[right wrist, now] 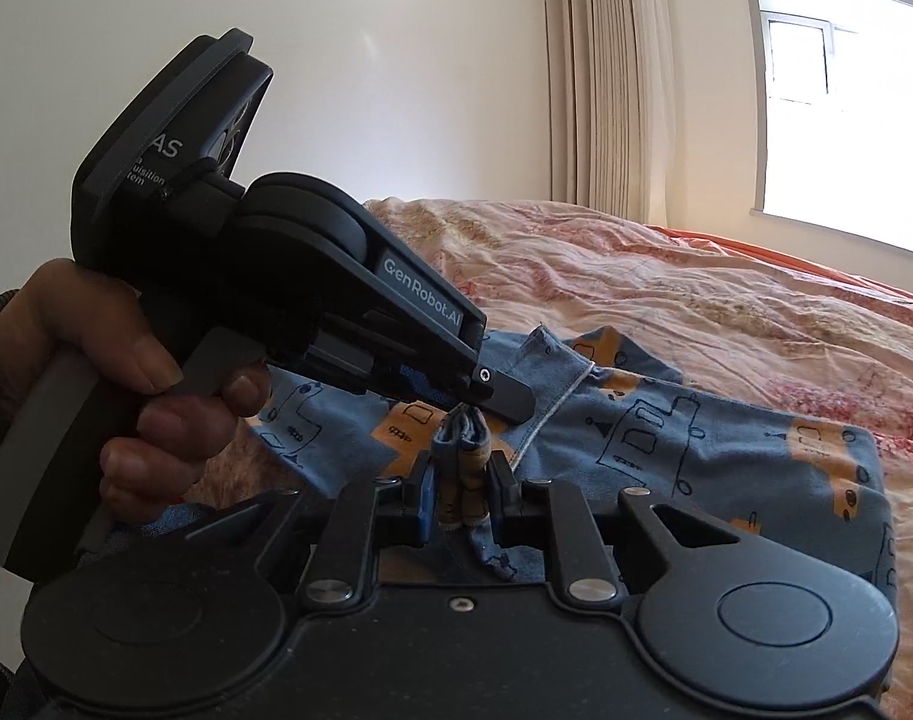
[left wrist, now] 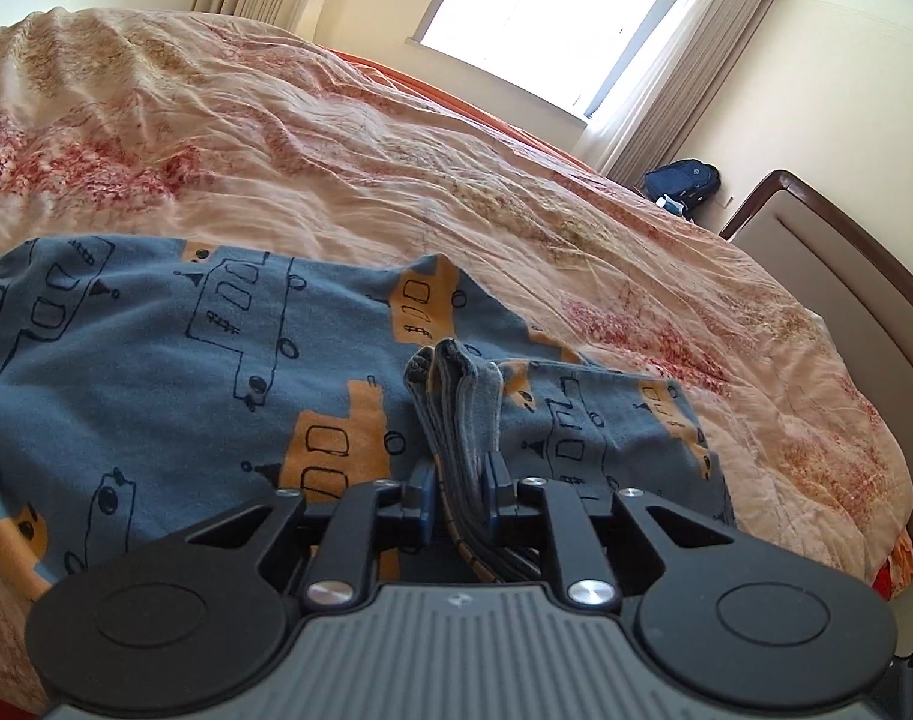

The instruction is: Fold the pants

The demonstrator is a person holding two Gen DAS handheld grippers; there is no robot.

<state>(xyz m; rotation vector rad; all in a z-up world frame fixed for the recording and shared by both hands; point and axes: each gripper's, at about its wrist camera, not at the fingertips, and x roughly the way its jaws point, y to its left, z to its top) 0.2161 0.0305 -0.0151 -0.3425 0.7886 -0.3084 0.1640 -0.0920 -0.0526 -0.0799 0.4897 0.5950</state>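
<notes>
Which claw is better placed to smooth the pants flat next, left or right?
Neither clearly: the left claw and the right claw each have bunched pants fabric between the pads. Perhaps both should lay it down.

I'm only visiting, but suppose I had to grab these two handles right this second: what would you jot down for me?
Left tongs: clamped on a bunched grey-blue edge of the pants.
Right tongs: clamped on another bunched edge of the same pants; the left tool sits close beside, held by a hand.
Pants: blue with orange vehicle print, lying on the floral bedspread, partly doubled over.
Done: both edges picked up.
Left: probably lay the edges down, smooth, then fold again.
</notes>
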